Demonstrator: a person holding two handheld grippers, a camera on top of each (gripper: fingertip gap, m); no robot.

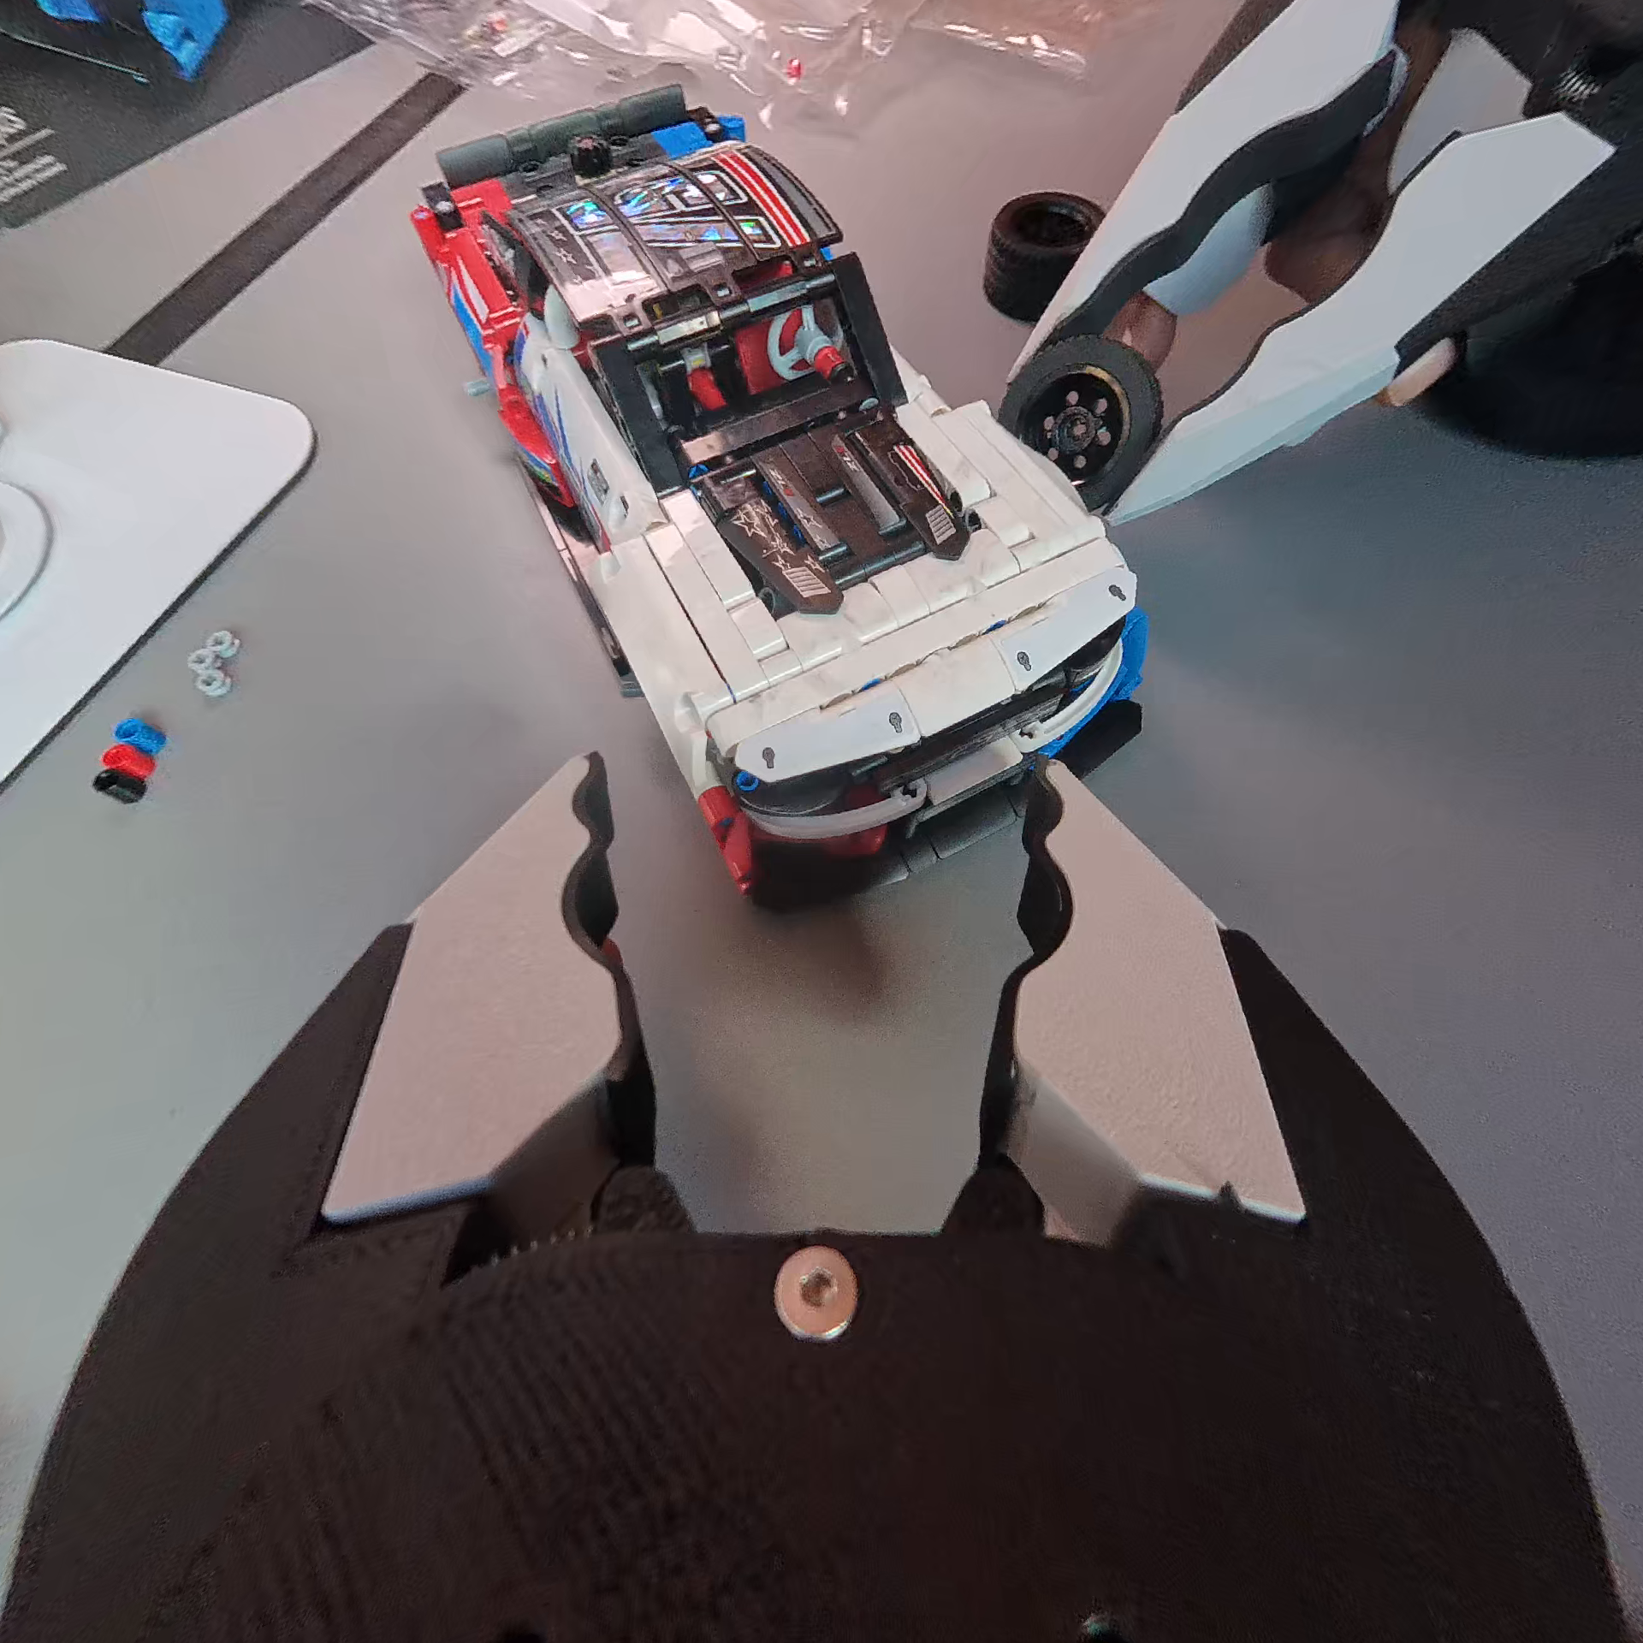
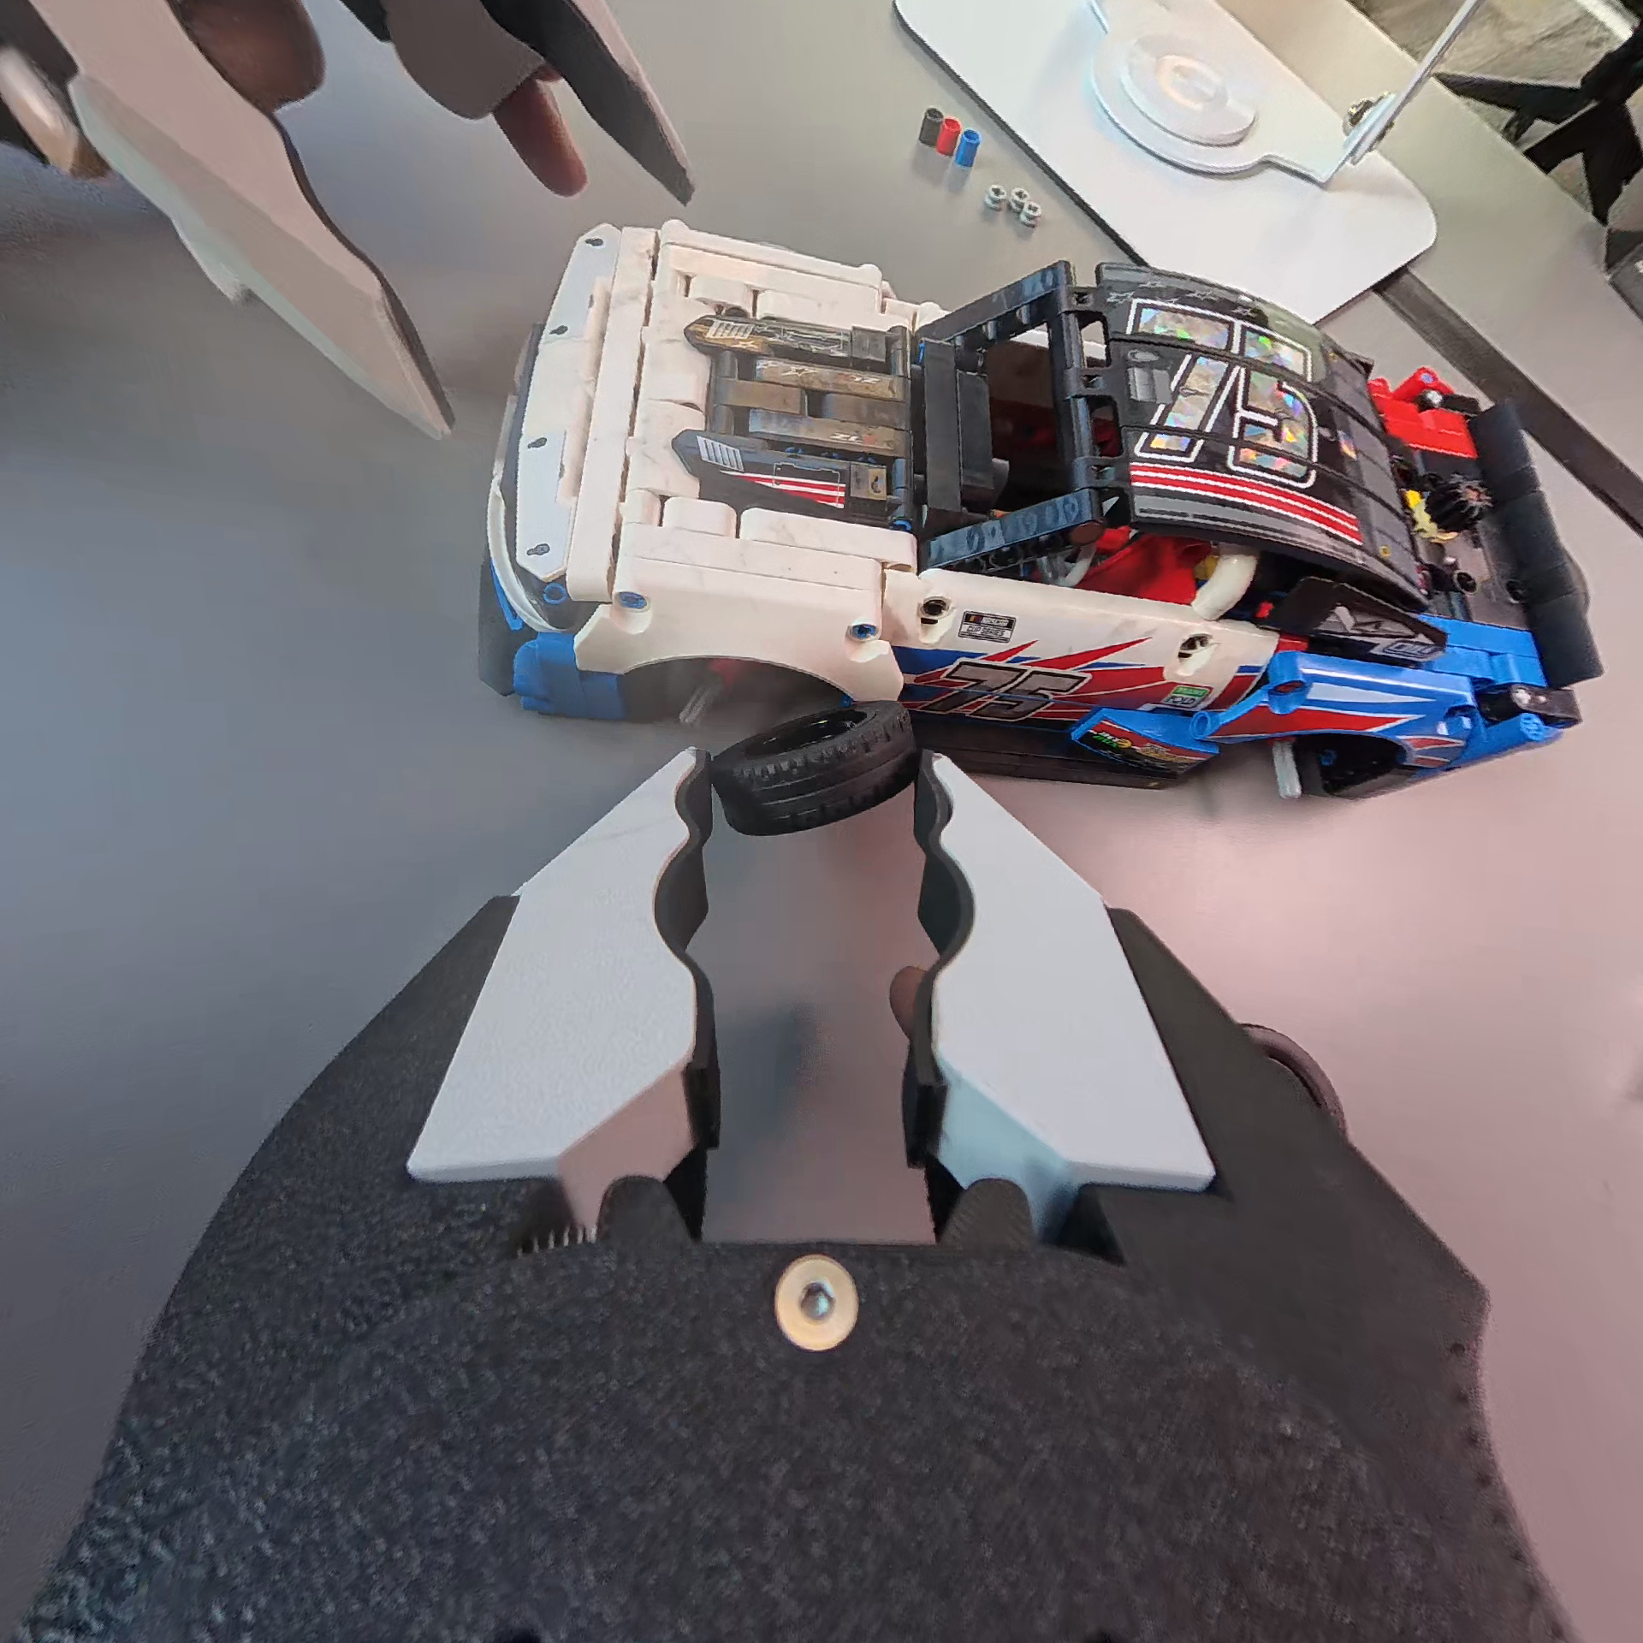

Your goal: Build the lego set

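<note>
While the right gripper point(image 2: 813, 782) pinches a black rubber wheel point(image 2: 813, 769) beside the sticker-covered white, red and blue brick car point(image 1: 765, 498) on the grey table point(image 1: 1334, 800), the left gripper point(image 1: 818, 782) hovers wide-jawed at its nose.

A smooth grey desk point(image 1: 311, 933) fills almost all of both views, matte, with soft light giving it a faint pinkish sheen in the right wrist view. A dark seam strip point(image 1: 293, 204) runs diagonally across the desk toward its far edge, and beyond it lies a black mat point(image 1: 116, 133) at the far left corner. A flat white stand base point(image 2: 1182, 151) with rounded corners and a round disc in its middle rests on the desk just beside that seam, and crumpled clear plastic bags point(image 1: 711, 44) lie along the far edge.
</note>
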